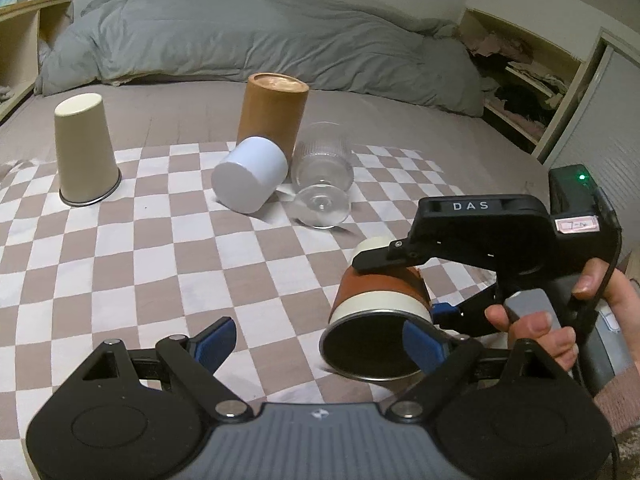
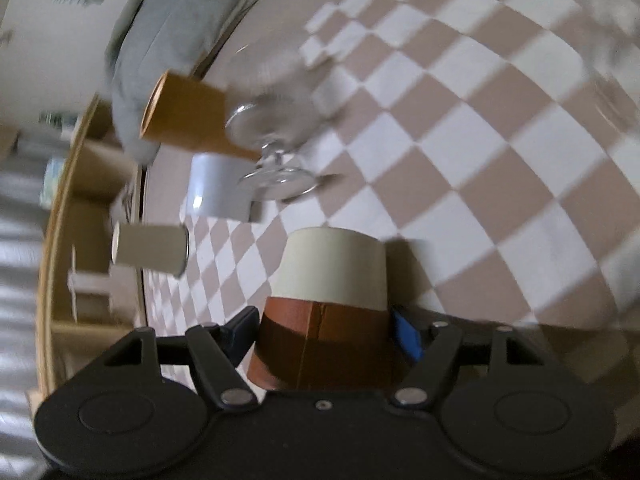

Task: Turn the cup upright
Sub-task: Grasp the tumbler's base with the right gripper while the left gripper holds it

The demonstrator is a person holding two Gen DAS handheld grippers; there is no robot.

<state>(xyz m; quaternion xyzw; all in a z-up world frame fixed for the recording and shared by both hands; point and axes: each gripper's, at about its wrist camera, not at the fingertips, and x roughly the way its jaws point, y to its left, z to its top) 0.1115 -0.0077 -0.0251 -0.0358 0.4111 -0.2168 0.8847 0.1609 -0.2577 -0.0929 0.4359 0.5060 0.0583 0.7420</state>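
A cream cup with a brown sleeve (image 1: 380, 300) is held on its side above the checkered cloth, its dark mouth towards the left wrist camera. My right gripper (image 1: 404, 280) is shut on its sleeve; in the right wrist view the cup (image 2: 328, 300) fills the space between the fingers of that gripper (image 2: 324, 332). My left gripper (image 1: 320, 344) is open and empty, low at the front, with its right finger just in front of the cup's rim.
On the checkered cloth (image 1: 120, 260) stand an upside-down beige cup (image 1: 84, 152) and a brown cylinder (image 1: 274, 112). A white cup (image 1: 250, 174) and a clear stemmed glass (image 1: 324, 176) lie on their sides. A grey duvet (image 1: 240, 32) lies behind, shelves at the right.
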